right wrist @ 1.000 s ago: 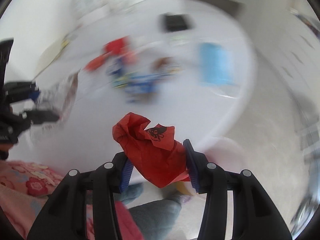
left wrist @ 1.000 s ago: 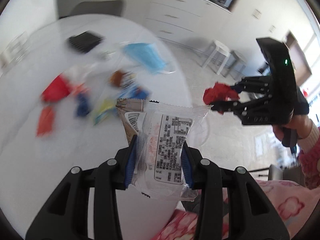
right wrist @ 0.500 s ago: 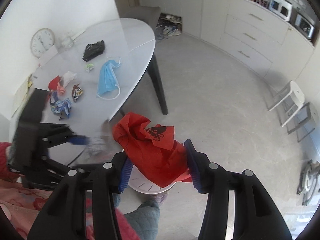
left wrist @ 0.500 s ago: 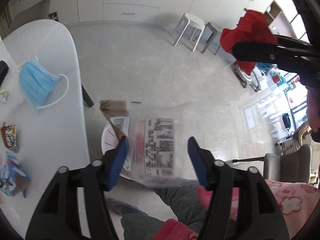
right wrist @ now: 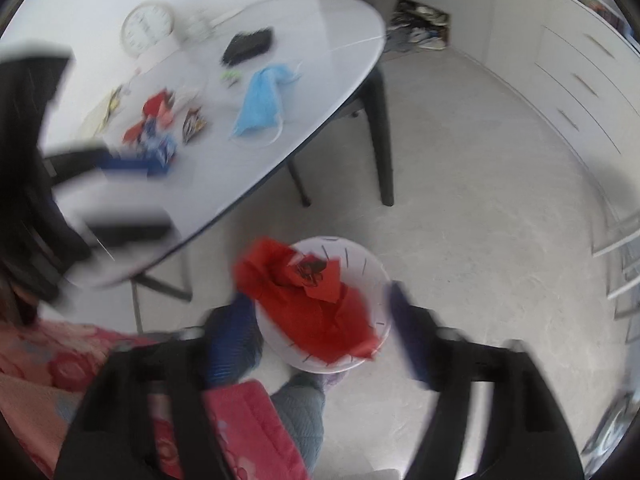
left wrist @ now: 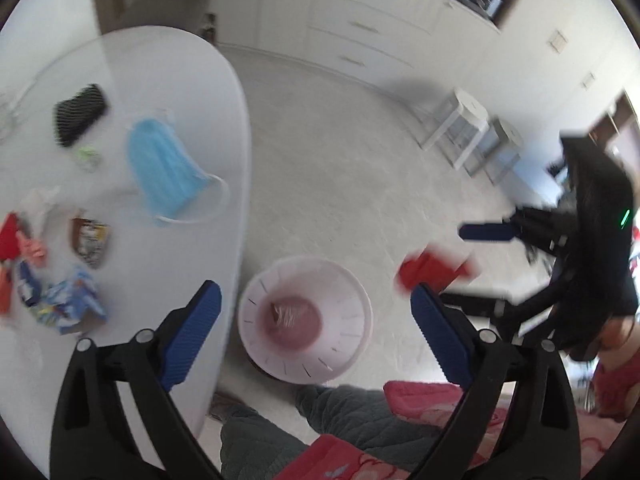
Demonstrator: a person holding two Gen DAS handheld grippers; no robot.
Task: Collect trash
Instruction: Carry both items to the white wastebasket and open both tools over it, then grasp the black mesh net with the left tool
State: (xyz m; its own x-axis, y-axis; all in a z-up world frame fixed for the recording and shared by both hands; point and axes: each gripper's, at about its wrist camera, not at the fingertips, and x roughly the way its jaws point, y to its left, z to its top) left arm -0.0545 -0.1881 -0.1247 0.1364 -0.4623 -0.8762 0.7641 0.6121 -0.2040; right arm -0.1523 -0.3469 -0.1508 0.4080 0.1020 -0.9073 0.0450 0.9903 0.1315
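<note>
Both my left gripper (left wrist: 316, 308) and right gripper (right wrist: 316, 316) are opening over the pink bin (left wrist: 356, 300) on the floor, the red paper (right wrist: 312, 300) dropping loose between the right jaws, so next I reach left for the table's blue mask (left wrist: 164, 172).

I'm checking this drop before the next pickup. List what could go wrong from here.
1. The red paper hangs loose between the opening right gripper jaws above the white bin; in the left wrist view it looks off to the rim's side, so it may land on the floor.
2. Both views are blurred, so the next grasp may be misjudged.
</note>
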